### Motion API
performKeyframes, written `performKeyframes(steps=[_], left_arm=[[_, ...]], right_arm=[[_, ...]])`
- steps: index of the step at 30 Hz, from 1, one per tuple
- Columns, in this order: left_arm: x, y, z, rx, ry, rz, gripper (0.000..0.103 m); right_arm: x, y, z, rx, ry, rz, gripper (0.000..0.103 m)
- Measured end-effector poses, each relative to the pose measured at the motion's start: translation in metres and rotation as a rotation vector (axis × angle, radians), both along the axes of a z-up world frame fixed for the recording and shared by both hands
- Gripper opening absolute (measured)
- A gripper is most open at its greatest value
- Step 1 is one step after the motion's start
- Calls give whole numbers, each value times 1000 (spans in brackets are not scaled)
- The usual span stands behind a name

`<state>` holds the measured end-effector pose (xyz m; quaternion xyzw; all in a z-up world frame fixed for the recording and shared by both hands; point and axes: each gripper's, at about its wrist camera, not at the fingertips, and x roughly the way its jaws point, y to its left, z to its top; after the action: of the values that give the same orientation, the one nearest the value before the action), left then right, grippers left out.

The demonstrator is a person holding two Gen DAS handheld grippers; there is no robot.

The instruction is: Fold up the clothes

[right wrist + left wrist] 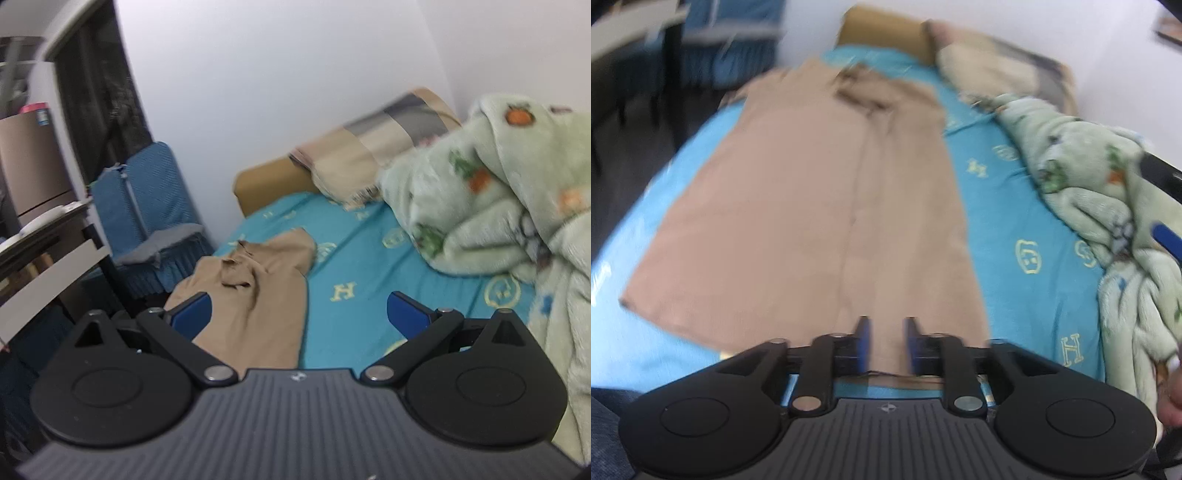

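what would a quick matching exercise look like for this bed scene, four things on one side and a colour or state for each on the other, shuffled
Things:
1. trousers
2. bed sheet
3. fleece blanket
4. right tool

Colour or state:
A. pale green, bunched up along the side of the bed
B. tan, spread flat
C. fingers wide apart, holding nothing
D. turquoise with yellow logo prints

Pairs: 1-B, 2-D, 3-A, 4-C
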<state>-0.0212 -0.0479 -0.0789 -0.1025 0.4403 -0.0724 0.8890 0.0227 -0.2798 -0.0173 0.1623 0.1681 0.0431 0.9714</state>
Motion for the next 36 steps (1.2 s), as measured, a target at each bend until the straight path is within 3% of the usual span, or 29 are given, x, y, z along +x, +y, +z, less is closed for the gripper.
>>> performKeyframes(steps=[3, 8, 12, 14, 20, 24, 26, 29, 32, 36], left_arm=[[-12, -13, 17, 43, -78, -37, 59], [-28, -22, 61, 5, -172, -87, 80], [-50, -17, 114, 13, -315, -92, 96], [-56, -12, 135, -38, -375, -104, 100], [-75, 2, 176, -104, -452, -104, 101], [-83, 26, 192, -138, -434, -98, 101], [-84, 37, 203, -146, -430, -97, 101], [-77, 58, 219, -174, -436, -97, 102], [-70, 72, 229, -192, -460, -89, 103], [-48, 84, 223, -173, -475, -49, 103]], right_arm=[[-5, 1, -7, -12, -14, -14, 103], [-21, 2, 11, 24, -10, -41, 103], [-42, 19, 56, -37, -35, -22, 103], [-53, 26, 85, -71, -51, -27, 103], [-75, 42, 166, -119, -78, -33, 103], [-73, 58, 192, -142, -39, -26, 103], [-62, 65, 196, -141, 36, -1, 103], [-46, 66, 191, -24, 149, 23, 103], [-41, 69, 183, 13, 169, 1, 103], [-6, 90, 159, -102, 241, 22, 103]])
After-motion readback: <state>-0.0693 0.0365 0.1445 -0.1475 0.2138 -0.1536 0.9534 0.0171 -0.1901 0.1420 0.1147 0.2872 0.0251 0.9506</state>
